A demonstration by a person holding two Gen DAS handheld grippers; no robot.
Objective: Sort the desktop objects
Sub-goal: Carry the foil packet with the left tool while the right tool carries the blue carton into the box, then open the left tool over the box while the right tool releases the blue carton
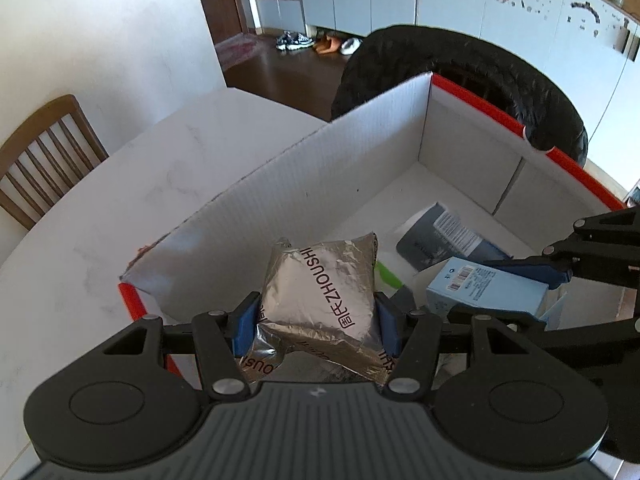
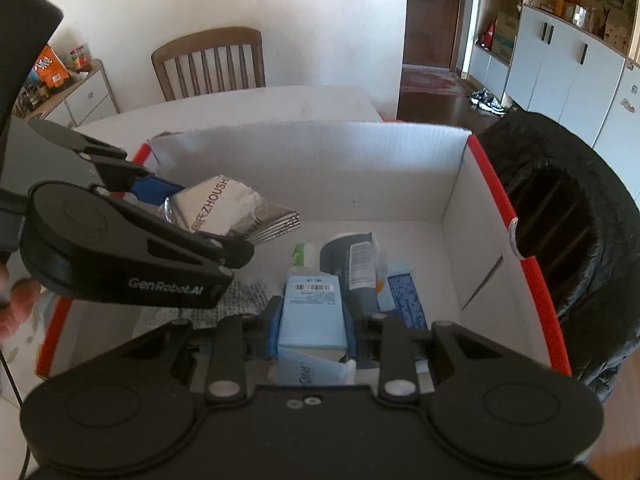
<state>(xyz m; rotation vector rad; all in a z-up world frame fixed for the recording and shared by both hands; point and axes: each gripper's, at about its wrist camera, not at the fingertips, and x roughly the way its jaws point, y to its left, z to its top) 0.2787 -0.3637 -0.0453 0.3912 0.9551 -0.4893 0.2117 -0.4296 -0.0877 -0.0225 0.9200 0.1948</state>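
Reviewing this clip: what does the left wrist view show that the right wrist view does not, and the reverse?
Left wrist only: nothing the other view lacks; it gives the clearest look at the silver foil packet pinched between the left gripper fingers.

Right wrist only: a side cabinet with snack bags, and a white tube under the held carton.

Both: the white box with red rim, the wooden chair, the light blue carton in the right gripper, and the grey pouch inside the box.

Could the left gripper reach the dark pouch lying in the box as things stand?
Probably not yet. The left gripper is shut on a foil packet, so its jaws are occupied. The dark pouch lies uncovered on the box floor, so the path itself looks free.
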